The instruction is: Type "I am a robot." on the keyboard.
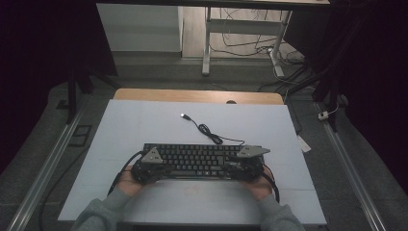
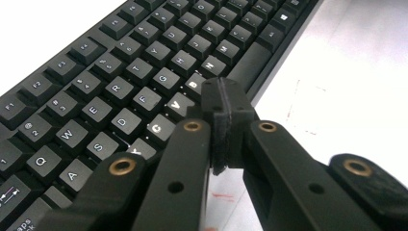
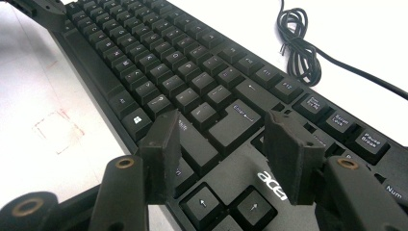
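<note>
A: We have the keyboard lying flat near the front edge of the tabletop, about midway between its left and right edges; where do our two tools stand?

B: We hold the left gripper over the keyboard's left end and the right gripper over its right end; we judge that we take both ends at once so that the board stays level and does not swing if we shift or square it.

A: And the jaws?

B: In the left gripper view our jaws are closed pad against pad, with nothing between them, hovering over the front edge near the letters V and B; in the right gripper view our jaws stand wide apart with nothing gripped, poised above the arrow keys and the Enter key.

A: Which way does the keyboard point?

B: Its long axis runs left to right, parallel to the front edge of the tabletop; the space bar side faces us and the function row faces the far edge; the lettering reads upright from our seat.

A: And the cable?

B: It leaves the back of the keyboard near the right end and trails toward the far edge, bundled midway, its plug lying loose; so we reckon it will not hinder us.
</note>
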The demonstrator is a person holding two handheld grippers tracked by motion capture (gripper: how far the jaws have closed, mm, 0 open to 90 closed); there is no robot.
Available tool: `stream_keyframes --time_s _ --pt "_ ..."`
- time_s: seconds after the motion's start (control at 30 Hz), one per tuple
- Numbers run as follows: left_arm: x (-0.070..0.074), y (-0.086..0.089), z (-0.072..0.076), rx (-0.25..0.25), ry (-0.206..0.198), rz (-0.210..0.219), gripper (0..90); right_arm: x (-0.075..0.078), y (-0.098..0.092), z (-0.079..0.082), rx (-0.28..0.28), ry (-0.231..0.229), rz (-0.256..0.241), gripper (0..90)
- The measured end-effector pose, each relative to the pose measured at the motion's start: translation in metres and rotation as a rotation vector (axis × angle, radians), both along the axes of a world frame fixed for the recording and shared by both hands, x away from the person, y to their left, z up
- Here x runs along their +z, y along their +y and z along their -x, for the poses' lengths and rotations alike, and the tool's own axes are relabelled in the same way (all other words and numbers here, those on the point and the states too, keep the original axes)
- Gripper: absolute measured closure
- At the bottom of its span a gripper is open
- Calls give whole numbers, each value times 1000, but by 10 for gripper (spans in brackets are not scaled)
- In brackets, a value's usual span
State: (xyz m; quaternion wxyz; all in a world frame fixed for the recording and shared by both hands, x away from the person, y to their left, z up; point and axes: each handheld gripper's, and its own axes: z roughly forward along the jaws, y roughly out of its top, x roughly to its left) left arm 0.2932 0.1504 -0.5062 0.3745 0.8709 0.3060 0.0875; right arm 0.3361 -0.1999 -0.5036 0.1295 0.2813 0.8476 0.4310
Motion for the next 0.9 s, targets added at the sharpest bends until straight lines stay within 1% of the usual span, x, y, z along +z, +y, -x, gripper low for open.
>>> stream_keyframes --time_s 0.07,0.37,0.57,0.67,0.7,0.73,0.8,0.9 --pt "-2 -1 -1 2 2 -2 887 0 0 0 3 -3 8 481" --pt "-8 -5 -3 4 15 -30 886 0 -1 0 -5 2 10 481" --pt "-10 -5 -4 8 23 -37 887 0 0 -1 -6 5 12 481" --pt "-11 -7 -4 3 23 -44 887 0 -1 -1 -8 3 8 481" --pt "-11 -8 -4 4 21 -49 887 0 -1 -1 -9 3 12 481" --pt "-12 -8 -4 5 21 -53 887 0 -1 -1 -10 1 4 481" --pt "-13 -8 -4 5 21 -65 887 0 -1 -1 -12 0 5 481" --pt "-13 -8 -5 4 21 -62 887 1 -1 -1 -9 2 13 480"
